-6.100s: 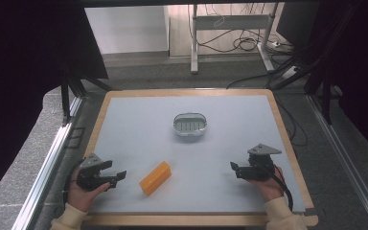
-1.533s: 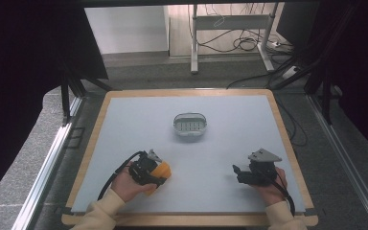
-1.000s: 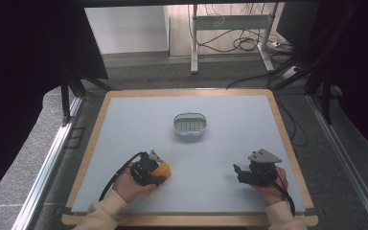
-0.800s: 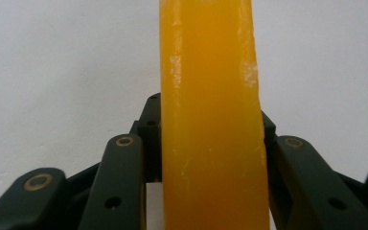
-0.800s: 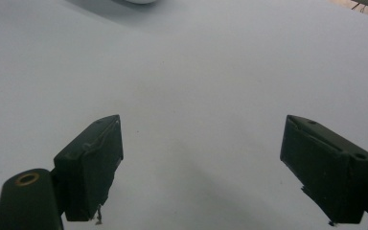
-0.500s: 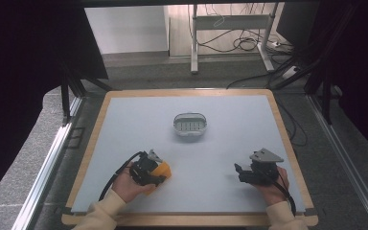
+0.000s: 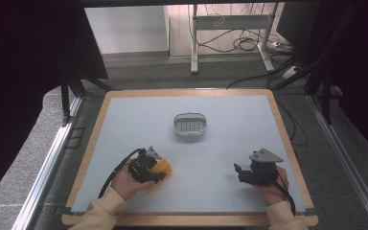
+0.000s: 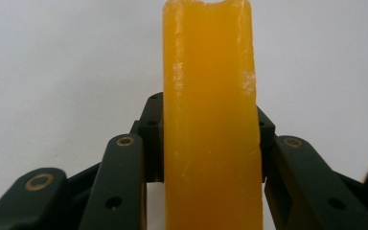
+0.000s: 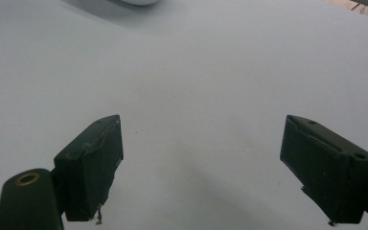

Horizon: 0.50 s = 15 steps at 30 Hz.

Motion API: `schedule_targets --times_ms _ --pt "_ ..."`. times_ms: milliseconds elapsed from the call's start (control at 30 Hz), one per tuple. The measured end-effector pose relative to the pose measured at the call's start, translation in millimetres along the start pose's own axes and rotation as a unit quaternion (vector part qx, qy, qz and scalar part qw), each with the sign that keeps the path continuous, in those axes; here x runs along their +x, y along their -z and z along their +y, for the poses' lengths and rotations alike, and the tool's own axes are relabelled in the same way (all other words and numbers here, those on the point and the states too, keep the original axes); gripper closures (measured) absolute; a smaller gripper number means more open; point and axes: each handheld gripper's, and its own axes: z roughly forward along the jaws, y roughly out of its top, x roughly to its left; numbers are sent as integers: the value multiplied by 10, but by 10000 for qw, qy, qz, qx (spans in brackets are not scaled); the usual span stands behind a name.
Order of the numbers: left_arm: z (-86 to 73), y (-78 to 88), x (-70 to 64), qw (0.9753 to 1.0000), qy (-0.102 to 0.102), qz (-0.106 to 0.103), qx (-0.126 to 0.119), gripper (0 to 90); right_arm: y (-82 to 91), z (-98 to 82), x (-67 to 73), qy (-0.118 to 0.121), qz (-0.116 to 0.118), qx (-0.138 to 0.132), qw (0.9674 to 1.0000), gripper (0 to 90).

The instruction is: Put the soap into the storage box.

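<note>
Already the left gripper [image 7: 154, 173] clamps the translucent orange soap-like bar [image 8: 211, 120] lengthwise, toward the person from the small white slotted dish [image 7: 190, 125]; right gripper [image 7: 242, 172] gapes empty.

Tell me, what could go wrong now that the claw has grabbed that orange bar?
1. The orange bar looks smooth and waxy, and the left gripper pinches it only by its narrow sides, so it might slip or twist once lifted.
2. It looks soft; a hard squeeze could dent it.
3. If it is bound for the dish, that small target could be missed. The right gripper is open and too far off to help.
</note>
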Motion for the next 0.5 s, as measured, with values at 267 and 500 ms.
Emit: schedule_targets --times_ms 267,500 --pt "94 104 41 9998 -118 -65 -137 623 -19 7 34 72 39 28 10000 150" --pt "154 250 92 9994 -157 -81 -289 623 -22 4 29 70 26 44 10000 150"
